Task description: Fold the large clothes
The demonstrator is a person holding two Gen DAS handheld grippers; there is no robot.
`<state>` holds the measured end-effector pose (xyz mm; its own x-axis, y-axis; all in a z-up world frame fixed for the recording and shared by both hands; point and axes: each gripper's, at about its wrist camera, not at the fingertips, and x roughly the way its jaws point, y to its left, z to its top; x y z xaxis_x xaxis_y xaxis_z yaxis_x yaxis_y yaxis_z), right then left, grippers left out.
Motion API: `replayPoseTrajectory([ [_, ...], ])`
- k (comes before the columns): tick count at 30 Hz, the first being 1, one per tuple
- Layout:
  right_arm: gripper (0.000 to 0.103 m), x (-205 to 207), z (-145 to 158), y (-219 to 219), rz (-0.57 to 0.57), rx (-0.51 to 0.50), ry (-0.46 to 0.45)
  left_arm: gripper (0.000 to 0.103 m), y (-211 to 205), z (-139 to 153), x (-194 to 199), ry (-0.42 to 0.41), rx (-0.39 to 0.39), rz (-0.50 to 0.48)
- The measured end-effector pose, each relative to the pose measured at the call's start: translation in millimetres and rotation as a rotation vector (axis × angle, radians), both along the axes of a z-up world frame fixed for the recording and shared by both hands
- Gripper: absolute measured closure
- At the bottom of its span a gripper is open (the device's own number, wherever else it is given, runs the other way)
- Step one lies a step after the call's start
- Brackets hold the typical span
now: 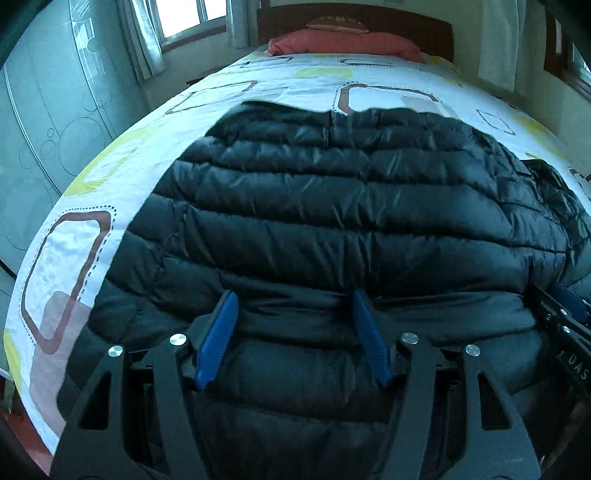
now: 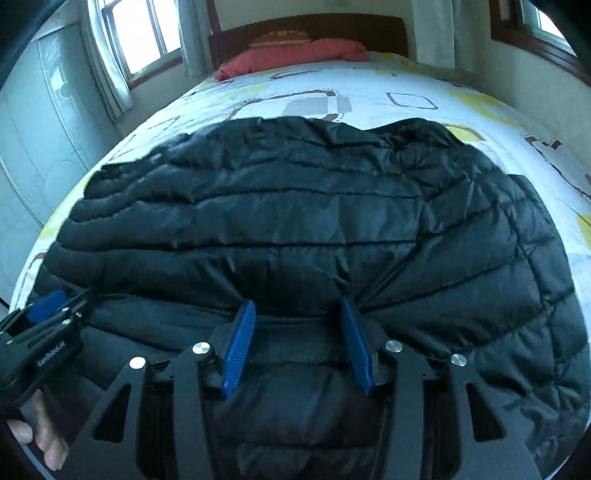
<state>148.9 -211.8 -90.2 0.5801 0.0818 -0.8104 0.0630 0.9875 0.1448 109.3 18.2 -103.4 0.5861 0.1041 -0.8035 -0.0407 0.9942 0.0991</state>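
A black quilted puffer jacket [image 1: 332, 203] lies spread across the bed, its near edge bunched into a thick fold. My left gripper [image 1: 293, 295] is closed on that fold, which bulges between the blue pads [image 1: 218, 339]. In the right wrist view the jacket [image 2: 295, 214] puckers around my right gripper [image 2: 298, 301], whose pads [image 2: 240, 347] pinch the same padded edge. Each gripper shows in the other's view: the right gripper [image 1: 565, 314] at the right edge, the left gripper [image 2: 48, 306] at the lower left, held by a hand [image 2: 33, 435].
The bed carries a white patterned sheet [image 1: 74, 240] with brown and yellow squares. A red pillow [image 1: 343, 44] lies against the dark headboard [image 1: 406, 22]. A pale wardrobe [image 1: 44, 110] stands to the left, and curtained windows [image 2: 140, 33] are behind.
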Motion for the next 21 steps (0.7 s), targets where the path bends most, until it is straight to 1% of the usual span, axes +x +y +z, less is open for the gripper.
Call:
replayPoseTrajectory([
  [1,0.055,-0.6,3.3,0.7,-0.001,-0.006,0.003,0.040,-0.1,0.8,-0.9,0.000,0.001,0.002],
  [2,0.055,-1.0,8.6,0.7,-0.002,-0.004,0.004,0.043,-0.3,5.7,-2.5,-0.003,-0.001,-0.001],
  [4,0.055,-0.3,19.5,-0.3,-0.003,0.033,-0.006,0.048,1.0,14.6,-4.1,-0.006,-0.005,-0.003],
  [6,0.055,2.6,32.2,-0.5,-0.009,0.043,-0.035,0.048,1.0,27.3,-2.2,-0.037,-0.018,-0.004],
  [8,0.055,12.2,39.8,2.0,-0.008,0.034,-0.051,0.048,0.1,33.0,4.9,-0.059,-0.007,0.000],
  [11,0.055,27.1,35.5,6.8,-0.007,0.021,-0.036,0.048,-1.5,27.9,22.6,-0.048,0.005,0.009],
  [13,0.055,36.0,16.0,10.2,0.002,0.007,0.011,0.047,-5.1,15.0,29.7,-0.036,0.039,0.005],
  [15,0.055,39.0,6.1,12.7,0.004,-0.014,0.006,0.046,-11.5,8.4,30.0,-0.050,0.080,-0.003],
  [17,0.055,39.1,11.0,14.7,0.008,-0.029,0.010,0.048,-18.5,11.1,27.8,-0.064,0.127,-0.012],
  [19,0.055,38.7,21.1,8.7,-0.002,-0.005,0.009,0.048,-19.3,19.9,24.6,-0.080,0.131,-0.017],
  [21,0.055,38.4,27.0,2.9,-0.026,-0.013,0.016,0.048,-16.1,31.6,20.7,-0.124,0.151,-0.008],
])
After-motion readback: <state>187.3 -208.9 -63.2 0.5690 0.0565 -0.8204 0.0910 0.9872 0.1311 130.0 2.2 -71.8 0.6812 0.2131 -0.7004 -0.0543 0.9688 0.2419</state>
